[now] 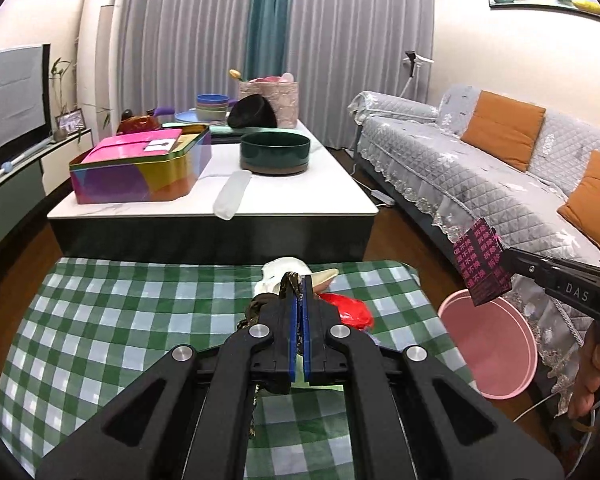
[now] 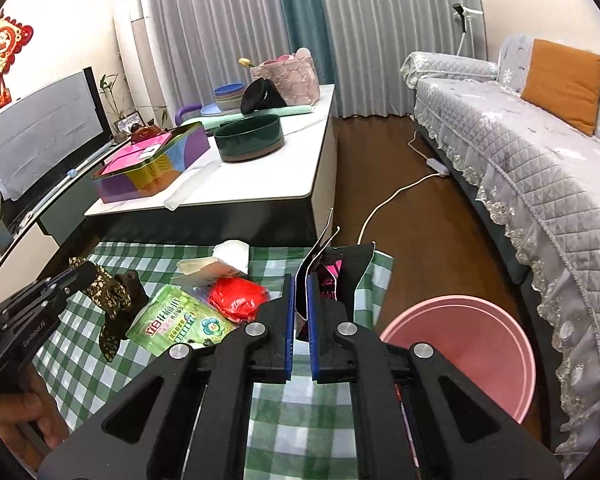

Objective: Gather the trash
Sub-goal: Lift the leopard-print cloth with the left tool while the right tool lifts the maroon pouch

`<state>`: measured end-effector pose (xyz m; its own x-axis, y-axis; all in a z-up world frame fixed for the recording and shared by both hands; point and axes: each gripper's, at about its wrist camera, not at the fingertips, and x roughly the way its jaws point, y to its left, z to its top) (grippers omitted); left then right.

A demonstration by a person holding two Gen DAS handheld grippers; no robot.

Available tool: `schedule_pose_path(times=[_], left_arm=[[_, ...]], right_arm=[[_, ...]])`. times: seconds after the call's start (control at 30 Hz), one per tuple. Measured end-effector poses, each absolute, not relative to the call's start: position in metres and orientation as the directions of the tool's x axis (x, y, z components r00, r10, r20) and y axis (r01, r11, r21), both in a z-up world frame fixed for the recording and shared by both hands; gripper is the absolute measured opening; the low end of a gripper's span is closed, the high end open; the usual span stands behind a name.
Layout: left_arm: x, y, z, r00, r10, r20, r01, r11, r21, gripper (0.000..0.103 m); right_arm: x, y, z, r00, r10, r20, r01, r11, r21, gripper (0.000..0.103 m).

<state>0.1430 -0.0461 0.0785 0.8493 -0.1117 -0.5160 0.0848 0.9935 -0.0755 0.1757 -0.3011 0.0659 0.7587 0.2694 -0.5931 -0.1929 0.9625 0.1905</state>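
over the checked cloth [image 2: 80, 360] both tongs are clenching trash: left gripper [image 1: 299, 280] a patterned scrap [image 2: 104, 292], right gripper [image 2: 300, 280] a black-pink packet [image 1: 482, 266]; pink bin [image 2: 460, 356] is looking empty, with red wrapper [image 2: 238, 298] and green packet [image 2: 180, 320] waiting.

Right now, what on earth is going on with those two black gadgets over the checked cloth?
A person is clearing rubbish off a green checked cloth using a hand-held pincer in each hand. The left tool is shut on a dark patterned scrap, lifted clear of the cloth. The right tool is shut on a black box with pink print, held above a pink bin beside the cloth. A red crumpled bag, a green packet and white paper lie on the cloth.
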Motion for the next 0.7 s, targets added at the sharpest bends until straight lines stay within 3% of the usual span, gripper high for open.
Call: schedule_pose_path(times=[0.7], left_arm=[[0.138,-0.068,0.095,0.839,-0.216,-0.5,0.181,0.976,-0.119,0.002]], right_arm=[[0.159,-0.332,0.068,0.773,0.237,-0.588,-0.153,0.97,0.19,0.006]])
